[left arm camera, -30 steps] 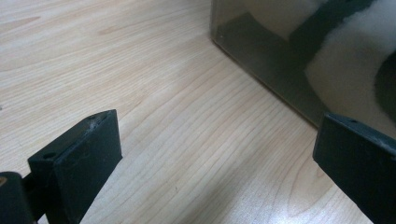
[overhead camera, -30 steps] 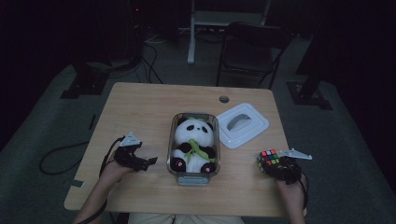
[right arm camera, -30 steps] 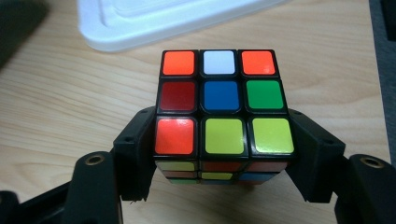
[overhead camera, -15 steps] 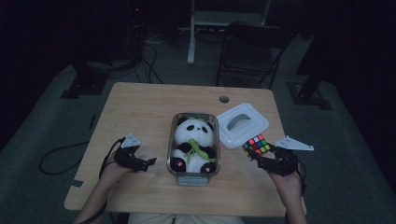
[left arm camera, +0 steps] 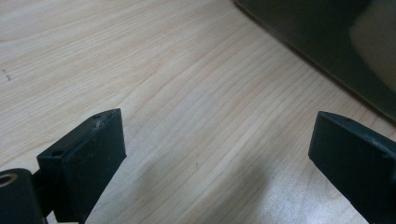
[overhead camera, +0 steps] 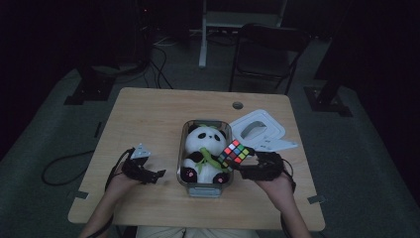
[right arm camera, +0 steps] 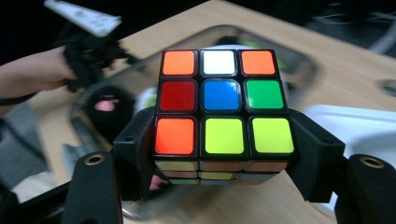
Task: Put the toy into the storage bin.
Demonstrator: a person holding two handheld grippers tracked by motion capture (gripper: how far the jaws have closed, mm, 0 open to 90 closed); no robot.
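- Since the earlier frames, the right gripper [overhead camera: 246,162] has carried the multicoloured puzzle cube [overhead camera: 235,153] up off the desk [overhead camera: 148,114] and sideways toward the clear rectangular container [overhead camera: 184,163].
- Its jaws clamp the cube from both sides; in the right gripper view the cube [right arm camera: 224,102] sits squarely between them.
- Just ahead of that gripper, the cube hangs over the container's near corner, beside the black-and-white plush panda [overhead camera: 204,153] lying inside.
- Behind the right gripper lies the white container lid [overhead camera: 257,130], off the box.
- The left gripper [overhead camera: 148,174] rests on the desk on the container's other side, jaws spread wide with nothing between them [left arm camera: 205,140].
- Judging by this, pickup is done; placing the cube in and lidding remain.
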